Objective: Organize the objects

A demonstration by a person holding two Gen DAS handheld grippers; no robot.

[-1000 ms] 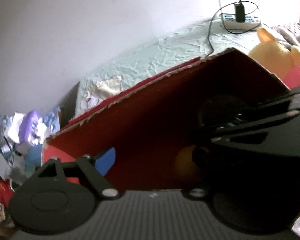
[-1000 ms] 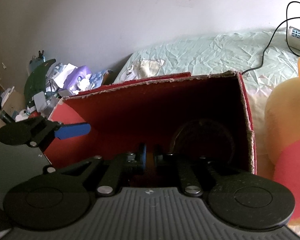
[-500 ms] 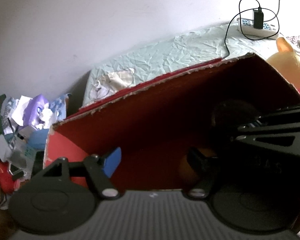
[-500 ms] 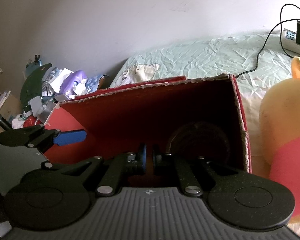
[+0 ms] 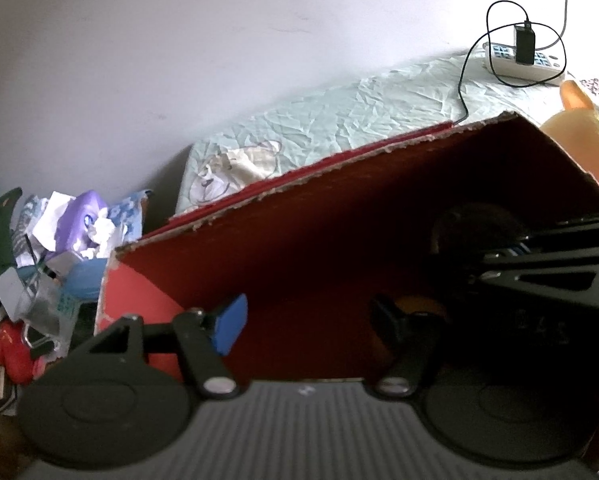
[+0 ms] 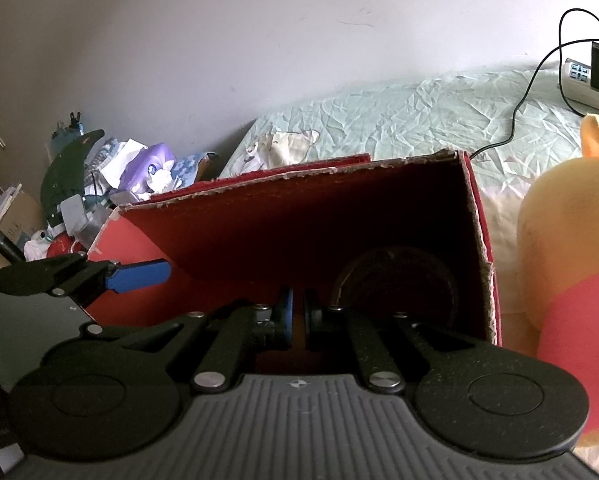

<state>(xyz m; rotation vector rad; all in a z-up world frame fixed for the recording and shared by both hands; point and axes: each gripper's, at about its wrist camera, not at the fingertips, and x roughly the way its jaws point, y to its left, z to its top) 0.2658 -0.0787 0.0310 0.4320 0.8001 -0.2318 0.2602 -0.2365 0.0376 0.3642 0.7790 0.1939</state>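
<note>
A red cardboard box [image 6: 299, 216] stands open toward me on the bed, and its inside is dark. A dark round object [image 6: 399, 280] rests against the box's back right corner and also shows as a dark disc [image 5: 475, 224] in the left wrist view. My right gripper [image 6: 295, 316] reaches into the box with its fingers shut to a narrow slit; I see nothing held. My left gripper [image 5: 311, 320] is open at the box's left front, one blue pad [image 5: 229, 324] by the left wall. A small orange thing [image 5: 419, 308] lies low in the box beside its right finger.
A yellow plush toy in a red shirt [image 6: 571, 248] sits right of the box. A white power strip with a black charger and cable [image 6: 591, 76] lies on the pale green bedsheet [image 6: 379, 120]. A heap of clutter [image 6: 111, 184] fills the floor at left by the wall.
Both cameras have drifted a little, so the box sits slightly lower and further right in view. The right gripper stays shut inside the box and the left stays open.
</note>
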